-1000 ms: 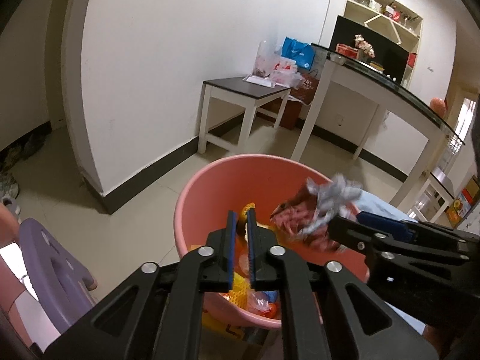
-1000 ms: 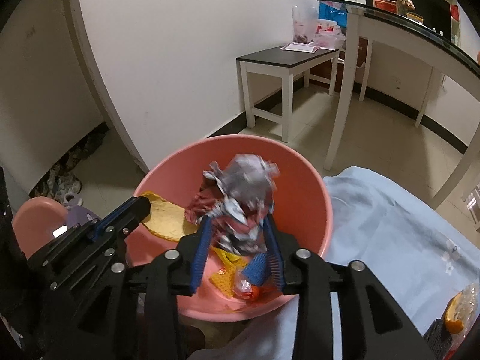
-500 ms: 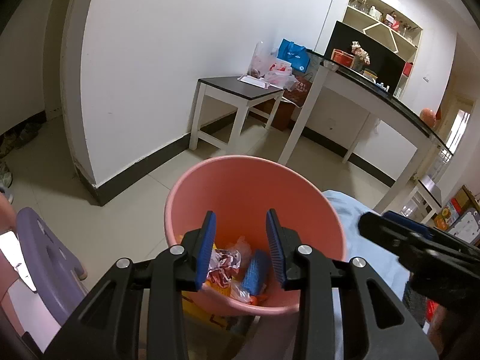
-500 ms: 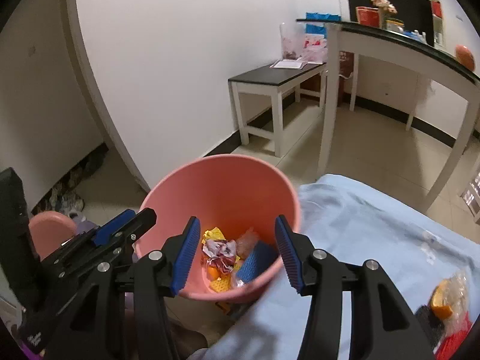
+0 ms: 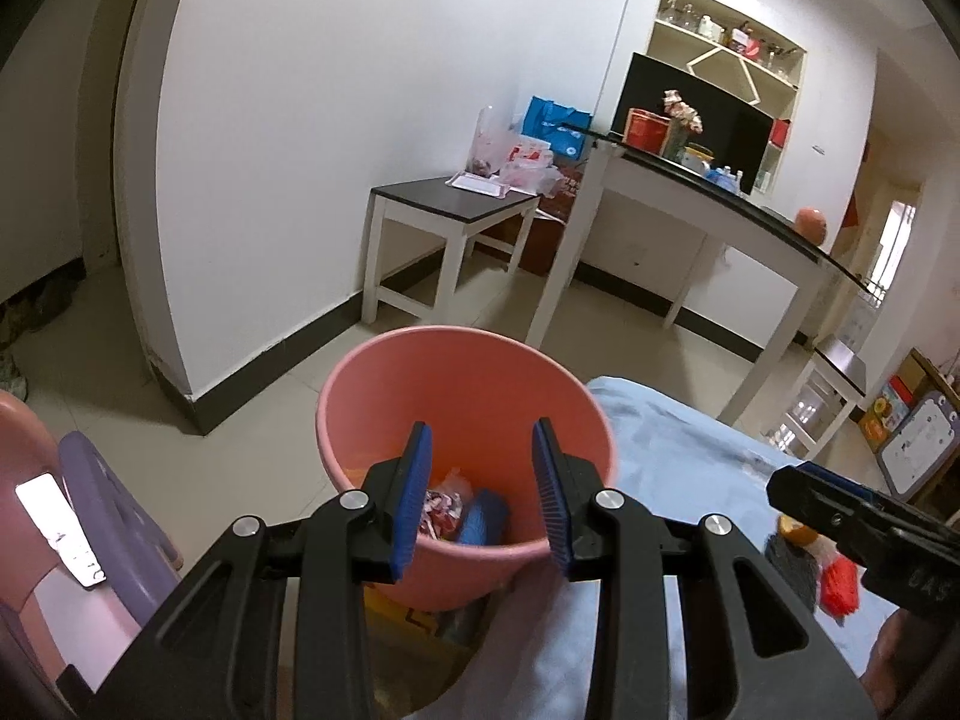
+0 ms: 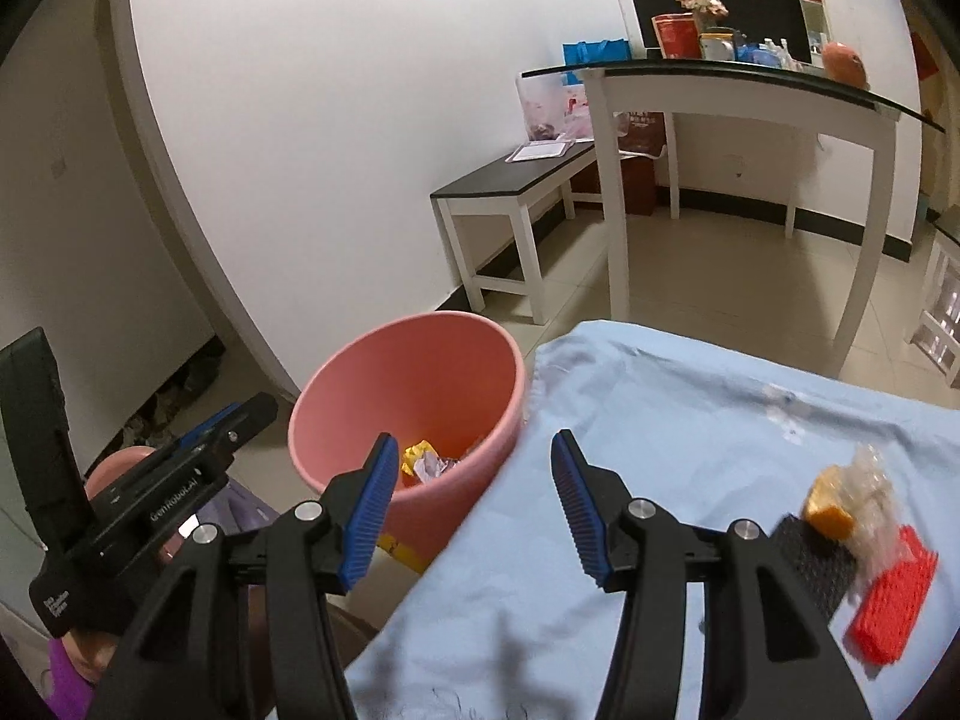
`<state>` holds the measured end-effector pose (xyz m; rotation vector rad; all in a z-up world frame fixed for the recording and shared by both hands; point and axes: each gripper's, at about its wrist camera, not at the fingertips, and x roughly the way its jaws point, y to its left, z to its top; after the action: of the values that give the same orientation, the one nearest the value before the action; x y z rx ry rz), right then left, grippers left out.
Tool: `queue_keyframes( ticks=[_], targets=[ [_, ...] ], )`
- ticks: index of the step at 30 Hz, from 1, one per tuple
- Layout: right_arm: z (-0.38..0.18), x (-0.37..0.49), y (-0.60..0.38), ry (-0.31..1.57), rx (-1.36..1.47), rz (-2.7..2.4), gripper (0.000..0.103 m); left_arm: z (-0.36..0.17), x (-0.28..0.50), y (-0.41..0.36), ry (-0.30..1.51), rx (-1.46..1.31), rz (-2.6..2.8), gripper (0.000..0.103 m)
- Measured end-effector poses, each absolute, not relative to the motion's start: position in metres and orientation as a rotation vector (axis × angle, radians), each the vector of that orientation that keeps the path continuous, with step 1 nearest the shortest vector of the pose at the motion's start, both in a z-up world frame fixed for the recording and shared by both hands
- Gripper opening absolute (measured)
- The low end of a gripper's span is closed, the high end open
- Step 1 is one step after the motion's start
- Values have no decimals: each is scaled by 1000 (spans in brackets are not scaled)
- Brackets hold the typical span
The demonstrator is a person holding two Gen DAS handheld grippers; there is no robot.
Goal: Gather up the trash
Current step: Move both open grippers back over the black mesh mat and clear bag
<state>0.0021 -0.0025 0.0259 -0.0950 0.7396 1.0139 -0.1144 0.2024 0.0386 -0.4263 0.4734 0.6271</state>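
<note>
A pink bucket [image 5: 384,360] stands on the floor against the left edge of a table with a light blue cloth [image 6: 660,420]. Crumpled wrappers [image 5: 441,510] lie in its bottom; they also show in the right wrist view [image 6: 429,463]. My left gripper [image 5: 480,498] is open and empty above the bucket. My right gripper [image 6: 474,504] is open and empty above the table edge beside the bucket [image 6: 336,384]. A clear wrapper with an orange piece [image 6: 840,498], a black mesh piece [image 6: 810,564] and a red mesh piece [image 6: 894,594] lie on the cloth at the right.
A purple stool [image 5: 114,516] and a pink stool [image 5: 24,456] stand left of the bucket. A low dark-topped bench [image 5: 456,204] and a tall glass-topped table [image 6: 738,84] stand along the far wall. A white wall corner [image 5: 174,300] is behind the bucket.
My right gripper opened and dropped the crumpled wrapper into the bucket, then swung right over the cloth. My left gripper opened as well. Both pulled back and up from the bucket.
</note>
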Motion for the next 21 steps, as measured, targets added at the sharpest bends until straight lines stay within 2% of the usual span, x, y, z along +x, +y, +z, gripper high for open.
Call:
queue_keyframes(
  ticks=[21],
  targets=[
    [44, -13, -185, 641, 13, 769, 55, 44, -121, 102, 498, -396, 410, 35]
  ],
)
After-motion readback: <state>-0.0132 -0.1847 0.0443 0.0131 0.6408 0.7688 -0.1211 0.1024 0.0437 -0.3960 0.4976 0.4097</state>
